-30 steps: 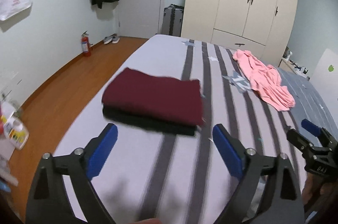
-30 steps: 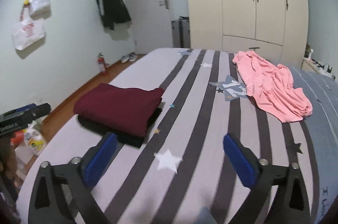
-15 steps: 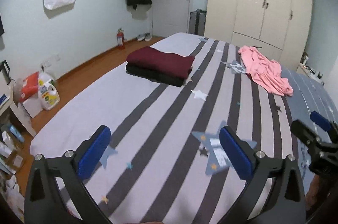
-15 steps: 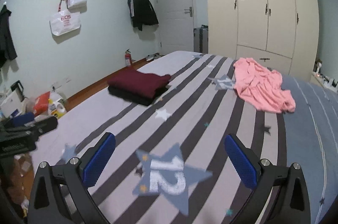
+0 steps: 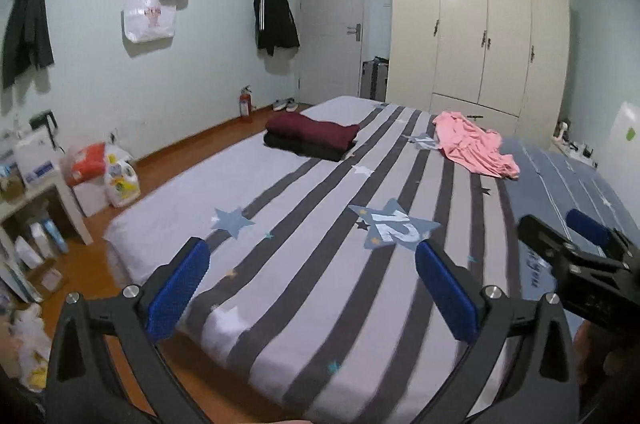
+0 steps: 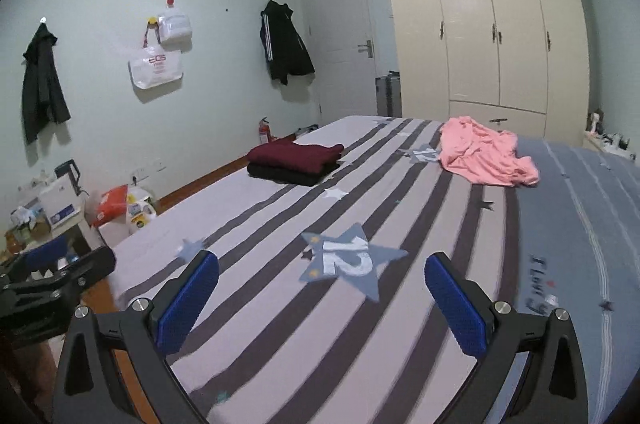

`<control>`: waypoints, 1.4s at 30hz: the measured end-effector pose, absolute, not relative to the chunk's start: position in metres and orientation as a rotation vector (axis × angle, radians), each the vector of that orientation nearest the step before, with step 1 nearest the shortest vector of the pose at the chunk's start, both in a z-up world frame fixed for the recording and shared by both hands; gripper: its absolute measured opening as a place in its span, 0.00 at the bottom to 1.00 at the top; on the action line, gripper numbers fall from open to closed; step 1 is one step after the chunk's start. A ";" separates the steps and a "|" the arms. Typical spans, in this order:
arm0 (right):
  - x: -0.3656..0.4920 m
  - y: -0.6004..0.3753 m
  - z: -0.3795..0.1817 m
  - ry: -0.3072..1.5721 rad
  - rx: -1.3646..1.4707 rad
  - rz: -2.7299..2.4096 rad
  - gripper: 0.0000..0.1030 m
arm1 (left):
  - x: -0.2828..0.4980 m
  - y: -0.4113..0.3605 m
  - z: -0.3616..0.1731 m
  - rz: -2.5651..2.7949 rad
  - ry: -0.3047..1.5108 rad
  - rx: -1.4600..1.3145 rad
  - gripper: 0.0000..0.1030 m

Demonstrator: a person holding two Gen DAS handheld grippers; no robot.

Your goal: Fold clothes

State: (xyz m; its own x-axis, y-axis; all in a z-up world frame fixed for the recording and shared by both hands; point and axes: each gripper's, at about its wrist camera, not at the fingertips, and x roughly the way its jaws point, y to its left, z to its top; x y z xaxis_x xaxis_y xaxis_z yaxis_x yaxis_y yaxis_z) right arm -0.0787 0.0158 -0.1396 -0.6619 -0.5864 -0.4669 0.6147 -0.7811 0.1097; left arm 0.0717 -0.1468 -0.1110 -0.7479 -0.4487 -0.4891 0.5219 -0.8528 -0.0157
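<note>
A folded maroon garment (image 5: 314, 132) (image 6: 296, 155) lies on top of a folded black one (image 5: 302, 148) (image 6: 288, 173) at the far left of the striped bed (image 5: 280, 224) (image 6: 420, 224). A crumpled pink garment (image 5: 474, 143) (image 6: 486, 155) lies at the far right of the bed. My left gripper (image 5: 314, 290) hangs open over the bed's near end, nothing between its blue pads. My right gripper (image 6: 322, 298) is open too, empty, beside it. Each gripper shows at the edge of the other's view: right gripper (image 5: 576, 252), left gripper (image 6: 52, 272).
A cream wardrobe (image 5: 476, 31) and a white door (image 5: 334, 19) stand behind the bed. Jackets and bags hang on the left wall. Boxes, bags and a low table (image 5: 36, 191) crowd the wooden floor left of the bed. A blue blanket (image 6: 580, 224) covers the bed's right side.
Both grippers have drawn far back from the folded stack to the bed's near end. The stack and the pink garment now look small and distant. Both stay open and empty.
</note>
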 end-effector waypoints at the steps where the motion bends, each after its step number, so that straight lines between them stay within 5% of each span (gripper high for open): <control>1: -0.068 0.023 -0.129 0.069 0.657 -2.376 0.99 | 0.080 -0.140 -0.102 -2.521 0.209 0.649 0.99; 13: 0.019 0.066 -0.047 0.067 0.561 -2.367 0.99 | 0.148 -0.101 -0.044 -2.507 0.251 0.552 0.99; 42: 0.024 0.068 -0.042 0.109 0.551 -2.358 0.99 | 0.139 -0.099 -0.046 -2.519 0.223 0.537 0.99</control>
State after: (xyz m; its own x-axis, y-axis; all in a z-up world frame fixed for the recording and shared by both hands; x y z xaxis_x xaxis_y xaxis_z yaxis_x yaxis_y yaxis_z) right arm 0.0238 0.0685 -0.0419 -0.6629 -0.6219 -0.4169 0.6576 -0.7498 0.0729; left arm 0.1386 -0.0992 -0.0462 -0.7696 -0.4809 -0.4201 0.5473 -0.8357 -0.0461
